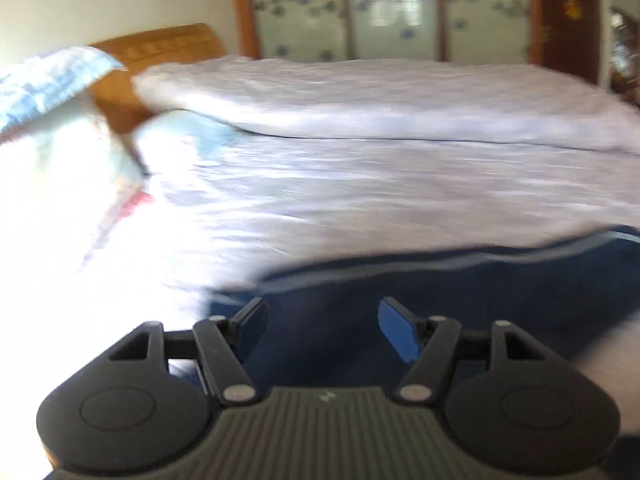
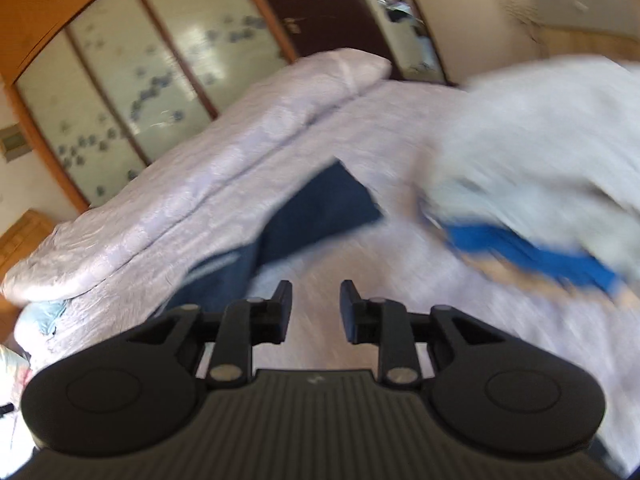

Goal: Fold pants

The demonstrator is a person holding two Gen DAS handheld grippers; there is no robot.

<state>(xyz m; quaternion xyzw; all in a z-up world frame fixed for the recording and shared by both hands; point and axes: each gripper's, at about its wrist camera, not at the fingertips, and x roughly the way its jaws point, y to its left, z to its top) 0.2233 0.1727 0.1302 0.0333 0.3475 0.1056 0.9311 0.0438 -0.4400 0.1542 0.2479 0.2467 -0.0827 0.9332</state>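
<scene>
Dark blue pants (image 1: 480,280) with a pale side stripe lie flat on the bed's light sheet (image 1: 360,192). My left gripper (image 1: 322,312) hovers over their near edge, jaws wide apart and empty. In the right wrist view the pants (image 2: 320,208) lie to the left and ahead. My right gripper (image 2: 316,296) is open and empty above bare sheet just right of them. Both views are motion-blurred.
A folded pale quilt (image 1: 380,100) lies along the far side of the bed. Pillows (image 1: 52,84) and a wooden headboard (image 1: 160,48) sit at the left. A blurred grey sleeve with a blue band (image 2: 540,184) fills the right wrist view's right side. A sliding-door wardrobe (image 2: 140,76) stands behind.
</scene>
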